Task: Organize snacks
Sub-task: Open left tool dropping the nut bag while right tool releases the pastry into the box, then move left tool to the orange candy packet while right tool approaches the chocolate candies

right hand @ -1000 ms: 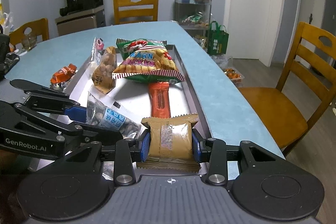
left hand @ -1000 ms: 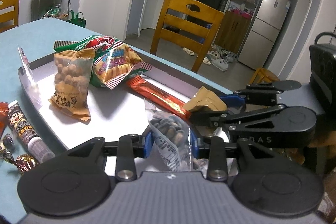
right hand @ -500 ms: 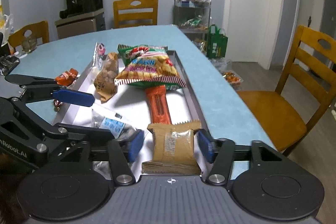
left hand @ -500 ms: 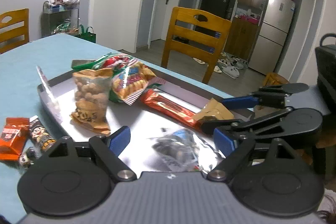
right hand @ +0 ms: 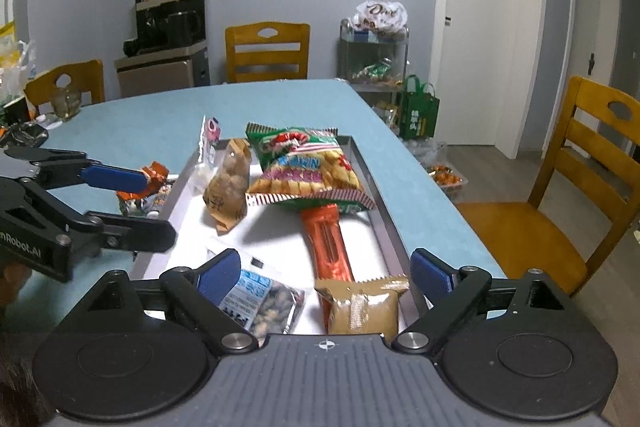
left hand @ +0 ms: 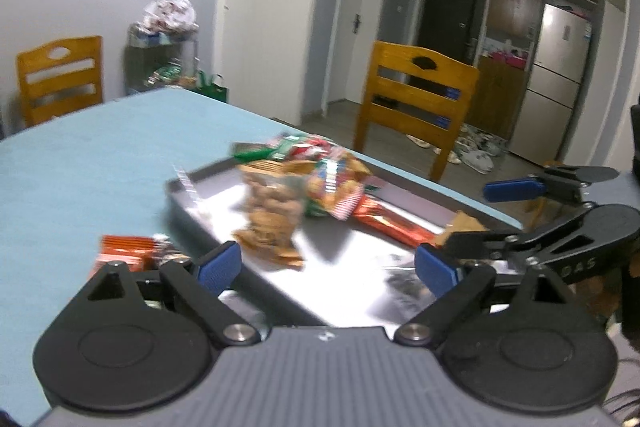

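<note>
A metal tray [right hand: 382,199] on the blue table holds a prawn cracker bag [right hand: 308,169], a nut bag [right hand: 228,187], a red bar [right hand: 330,247], a clear bag of dark seeds [right hand: 266,305] and a tan packet [right hand: 362,309]. My right gripper [right hand: 326,273] is open and empty above the tan packet. My left gripper [left hand: 326,269] is open and empty over the tray's [left hand: 208,227] near left edge; the view is blurred. It also shows in the right wrist view [right hand: 132,207] at the left. Small orange snacks [right hand: 150,183] lie on the table left of the tray.
Wooden chairs stand around the table: one at the right [right hand: 560,211], one at the far end [right hand: 267,51]. A shelf cart [right hand: 374,59] with bags stands behind. A fridge [left hand: 554,87] is in the far room.
Both grippers opened and let go: the left released the seed bag, the right released the tan packet. Both lie in the tray. Both grippers have pulled back and up; the left swung left.
</note>
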Available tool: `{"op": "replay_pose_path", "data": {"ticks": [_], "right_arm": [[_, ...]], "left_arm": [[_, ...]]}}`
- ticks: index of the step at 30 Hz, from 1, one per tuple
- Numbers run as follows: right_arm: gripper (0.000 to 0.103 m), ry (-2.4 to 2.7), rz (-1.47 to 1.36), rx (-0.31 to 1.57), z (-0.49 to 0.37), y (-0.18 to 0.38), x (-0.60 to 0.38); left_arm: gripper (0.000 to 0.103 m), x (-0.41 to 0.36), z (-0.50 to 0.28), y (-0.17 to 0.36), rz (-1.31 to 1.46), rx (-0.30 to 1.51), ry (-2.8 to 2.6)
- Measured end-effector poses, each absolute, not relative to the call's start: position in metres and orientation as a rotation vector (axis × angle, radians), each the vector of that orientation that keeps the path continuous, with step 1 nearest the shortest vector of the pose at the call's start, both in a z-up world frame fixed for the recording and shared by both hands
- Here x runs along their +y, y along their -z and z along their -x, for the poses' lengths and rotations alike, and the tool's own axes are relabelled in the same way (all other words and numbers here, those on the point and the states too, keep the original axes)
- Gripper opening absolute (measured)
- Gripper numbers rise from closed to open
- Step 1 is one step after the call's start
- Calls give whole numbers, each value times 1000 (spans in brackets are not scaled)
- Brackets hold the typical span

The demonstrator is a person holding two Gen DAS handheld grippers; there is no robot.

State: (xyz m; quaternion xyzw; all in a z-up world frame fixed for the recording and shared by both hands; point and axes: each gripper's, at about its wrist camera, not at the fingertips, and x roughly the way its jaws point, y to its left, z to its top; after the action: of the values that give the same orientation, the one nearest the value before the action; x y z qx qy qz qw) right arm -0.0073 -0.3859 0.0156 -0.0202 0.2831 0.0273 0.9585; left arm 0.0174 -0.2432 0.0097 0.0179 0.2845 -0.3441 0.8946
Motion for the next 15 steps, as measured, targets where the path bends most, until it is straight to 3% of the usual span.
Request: {"op": "replay_pose_path", "data": {"ticks": [15], "right_arm": [[94,-136,67,536,-3,-31,-342]], "left_arm": [[95,-160,-27,-16,-4,581,481]]}}
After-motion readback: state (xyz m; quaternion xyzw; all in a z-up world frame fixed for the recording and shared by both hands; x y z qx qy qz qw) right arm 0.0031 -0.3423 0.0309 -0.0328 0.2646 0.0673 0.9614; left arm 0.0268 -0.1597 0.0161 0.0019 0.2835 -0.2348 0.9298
